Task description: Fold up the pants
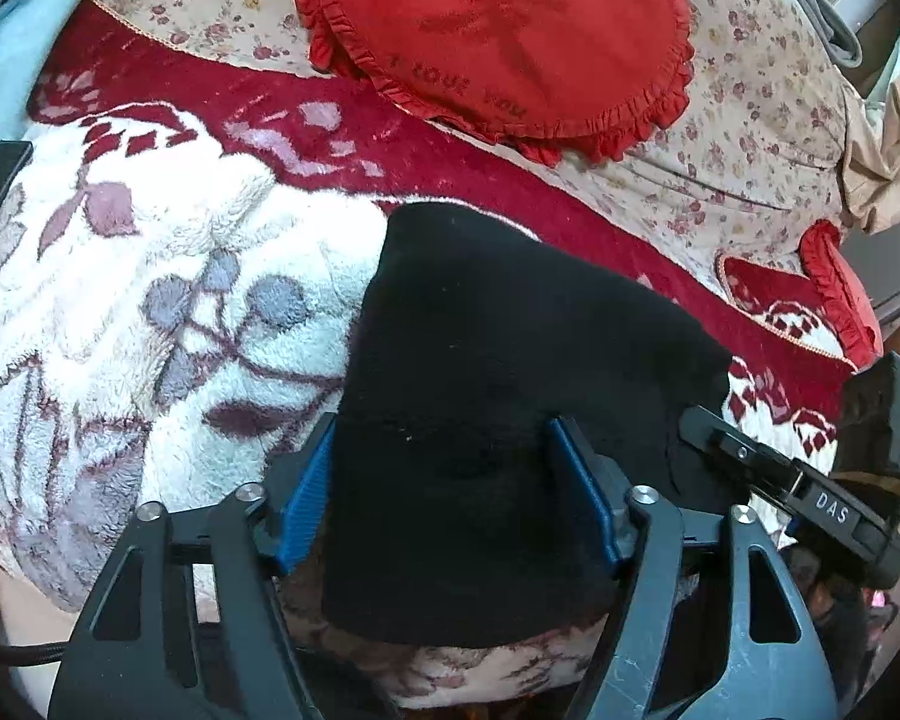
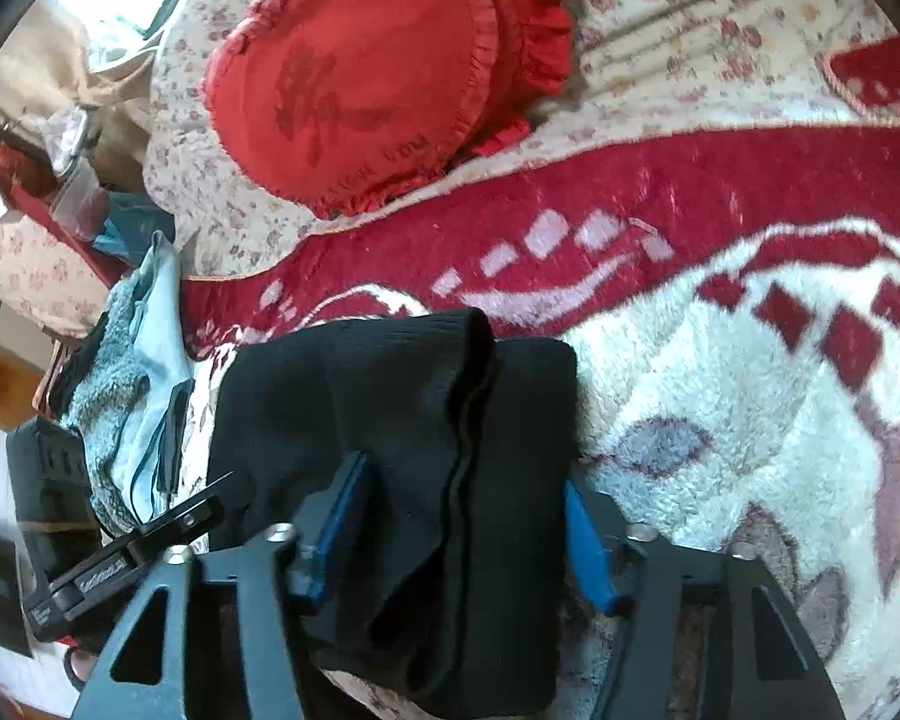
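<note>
The black pants (image 1: pixel 498 372) lie folded in a thick bundle on the white and red fleece blanket (image 1: pixel 150 276). My left gripper (image 1: pixel 444 468) stands open, its blue pads on either side of the bundle's near end. The right gripper shows at the right edge of the left wrist view (image 1: pixel 810 480). In the right wrist view the same pants (image 2: pixel 402 420) show stacked ribbed edges. My right gripper (image 2: pixel 462 516) is open around the bundle's near end, its blue pads (image 2: pixel 588 546) apart.
A round red frilled cushion (image 1: pixel 510 30) lies on a floral quilt (image 1: pixel 750 120) beyond the pants; it also shows in the right wrist view (image 2: pixel 378 66). Grey and pale blue clothes (image 2: pixel 132 390) are piled left of the pants. A red pillow (image 1: pixel 834 294) lies at right.
</note>
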A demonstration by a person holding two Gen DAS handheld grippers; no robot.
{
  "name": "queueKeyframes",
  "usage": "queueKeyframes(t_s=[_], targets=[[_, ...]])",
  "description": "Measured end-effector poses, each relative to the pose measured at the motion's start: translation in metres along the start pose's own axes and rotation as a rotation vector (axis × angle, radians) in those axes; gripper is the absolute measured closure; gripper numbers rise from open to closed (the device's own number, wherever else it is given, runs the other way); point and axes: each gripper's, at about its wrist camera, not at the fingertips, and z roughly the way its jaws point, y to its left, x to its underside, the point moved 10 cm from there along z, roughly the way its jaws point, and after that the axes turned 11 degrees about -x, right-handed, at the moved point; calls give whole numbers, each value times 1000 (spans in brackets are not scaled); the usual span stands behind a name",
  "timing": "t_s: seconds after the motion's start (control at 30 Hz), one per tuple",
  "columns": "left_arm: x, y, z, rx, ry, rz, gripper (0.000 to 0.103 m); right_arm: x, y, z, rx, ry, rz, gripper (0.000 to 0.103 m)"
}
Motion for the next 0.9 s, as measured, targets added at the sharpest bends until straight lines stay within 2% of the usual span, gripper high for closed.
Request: queueKeyframes(t_s=[0.07,0.1,0.3,0.43,0.5,0.57,0.63,0.77,0.9], targets=[[-6,-3,-10,7,-22,18,54,-4,7,-9,0,-19,-29,58],[-9,-4,-15,10,-34,29,55,-8,11,-11,-3,-25,-41,58],[-49,-5,-32,-15,-119,58,55,-45,41,-16,-29,-90,-112,60],[-69,3,-13,-53,-121,50,55,-67,40,6,-21,-92,-113,60],[-69,14,6,-100,-89,42,55,-69,26,26,27,-57,-98,59],[-65,19,17,-89,-65,35,54,-63,13,39,110,-15,-126,56],[-63,23,15,-89,-84,26,50,-60,13,35,128,-30,-153,56],[-59,22,7,-122,-105,46,49,-61,22,10,209,-57,-209,56],[-52,18,-1,-154,-126,66,49,-59,55,-1,147,-76,-267,56]])
